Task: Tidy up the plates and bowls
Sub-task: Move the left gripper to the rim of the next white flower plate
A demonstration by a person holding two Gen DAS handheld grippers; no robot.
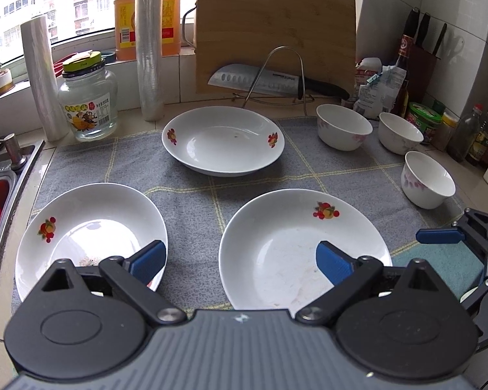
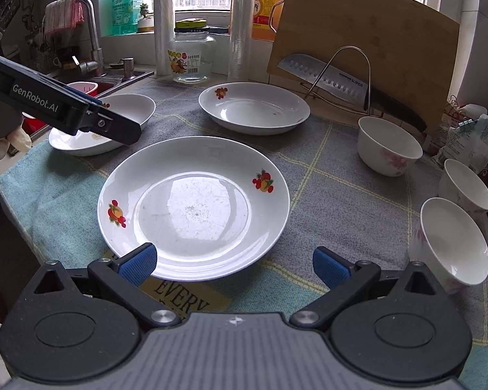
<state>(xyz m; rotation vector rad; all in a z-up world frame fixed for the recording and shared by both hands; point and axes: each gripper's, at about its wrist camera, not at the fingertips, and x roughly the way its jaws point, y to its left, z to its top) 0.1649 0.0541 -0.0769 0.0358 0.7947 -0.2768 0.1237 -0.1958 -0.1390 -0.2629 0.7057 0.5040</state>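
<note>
Left wrist view shows three plates (image 1: 223, 141) and three bowls (image 1: 343, 126) spread singly on the worktop's cloth (image 1: 192, 191), nothing stacked, both grippers' fingers (image 1: 148, 260) wide and empty.

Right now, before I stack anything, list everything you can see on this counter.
plates: three, white with fruit prints, on the mat.
bowls: three, white with pink flowers, right side.
mat: one, grey checked, under the dishes.
cutting board: one, wooden, leaning at the back.
knife: one, steel, in the wire rack.
jar: one, clear, yellow lid, back left.
film rolls: two, standing upright.
oil bottle: one, orange, windowsill.
left gripper: open, empty.
right gripper: open, empty.
</note>
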